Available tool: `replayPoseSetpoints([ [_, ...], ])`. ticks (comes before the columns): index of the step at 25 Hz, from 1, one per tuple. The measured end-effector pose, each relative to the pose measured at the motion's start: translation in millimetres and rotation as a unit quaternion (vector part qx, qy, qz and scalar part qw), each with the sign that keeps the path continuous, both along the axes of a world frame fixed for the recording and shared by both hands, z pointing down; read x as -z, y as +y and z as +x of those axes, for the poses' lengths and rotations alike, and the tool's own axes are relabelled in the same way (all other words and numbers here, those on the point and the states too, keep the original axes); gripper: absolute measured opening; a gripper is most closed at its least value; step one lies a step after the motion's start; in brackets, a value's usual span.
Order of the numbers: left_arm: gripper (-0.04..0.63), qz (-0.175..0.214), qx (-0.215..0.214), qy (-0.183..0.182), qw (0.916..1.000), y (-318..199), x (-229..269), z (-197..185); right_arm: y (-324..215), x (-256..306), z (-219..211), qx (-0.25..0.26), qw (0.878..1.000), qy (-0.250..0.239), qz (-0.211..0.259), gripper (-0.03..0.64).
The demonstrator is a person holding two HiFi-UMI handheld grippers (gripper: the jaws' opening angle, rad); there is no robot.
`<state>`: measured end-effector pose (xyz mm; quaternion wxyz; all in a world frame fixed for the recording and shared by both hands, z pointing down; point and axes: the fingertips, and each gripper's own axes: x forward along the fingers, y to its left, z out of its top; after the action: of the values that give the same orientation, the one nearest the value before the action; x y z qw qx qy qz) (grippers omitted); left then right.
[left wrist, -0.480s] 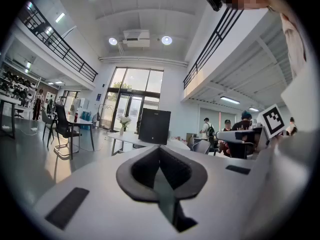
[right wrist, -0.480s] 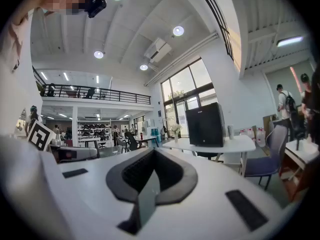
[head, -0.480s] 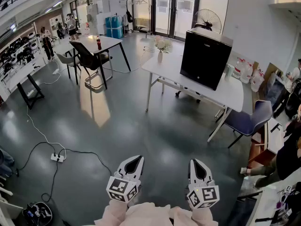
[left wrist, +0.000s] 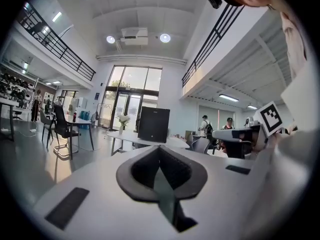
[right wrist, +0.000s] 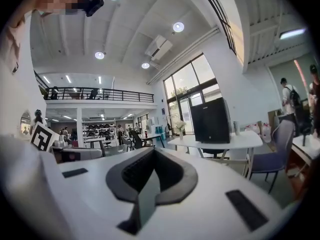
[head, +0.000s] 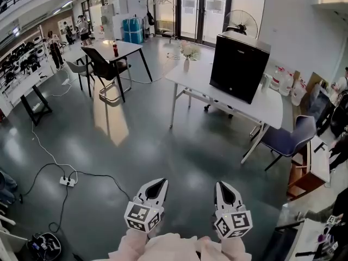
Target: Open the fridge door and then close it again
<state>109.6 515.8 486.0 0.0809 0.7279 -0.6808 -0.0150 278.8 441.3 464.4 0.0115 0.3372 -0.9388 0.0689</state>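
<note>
The black mini fridge [head: 239,67] stands with its door closed on a white table [head: 272,106] across the room, well beyond both grippers. It also shows small in the left gripper view, fridge [left wrist: 154,125], and in the right gripper view, fridge [right wrist: 211,120]. My left gripper [head: 161,182] and right gripper [head: 220,184] are held side by side low in the head view, level and pointing toward the table. Each is shut with nothing between its jaws, as the left gripper [left wrist: 160,149] and right gripper [right wrist: 152,152] show up close.
A vase of flowers [head: 186,63] stands on the table's left end, bottles [head: 280,80] right of the fridge. A blue chair [head: 293,137] sits at the near right. A power strip [head: 67,181] and cables lie on the floor at left. Another table [head: 117,49] with black chairs stands farther left.
A person in dark clothes at the right edge has moved mostly out of view. Both grippers stay where they were, still shut.
</note>
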Motion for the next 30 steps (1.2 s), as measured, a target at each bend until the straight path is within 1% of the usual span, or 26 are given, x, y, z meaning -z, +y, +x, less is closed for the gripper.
replayPoseSetpoints([
  [7,0.011,-0.005,-0.018,0.000,0.9998,1,-5,5,7,-12,-15,0.007,1.000,0.008,-0.007,0.011],
  [13,0.011,-0.014,-0.011,0.002,0.9998,-15,-12,-9,-10,-15,-27,0.009,1.000,-0.002,-0.020,0.011],
  [16,0.009,-0.019,-0.010,0.000,0.9998,-34,-16,-17,-29,-19,-33,0.008,1.000,-0.004,-0.026,0.011],
  [20,0.011,-0.024,-0.008,0.014,0.9996,-63,-19,-25,-58,-25,-35,0.003,0.999,-0.009,-0.046,0.011],
  [22,0.011,-0.023,-0.008,0.016,0.9996,-79,-20,-31,-73,-28,-38,0.000,0.999,-0.007,-0.049,0.011],
  [30,0.011,-0.029,-0.004,0.013,0.9995,-160,-17,-57,-158,-27,-51,-0.014,0.998,-0.001,-0.057,0.011],
])
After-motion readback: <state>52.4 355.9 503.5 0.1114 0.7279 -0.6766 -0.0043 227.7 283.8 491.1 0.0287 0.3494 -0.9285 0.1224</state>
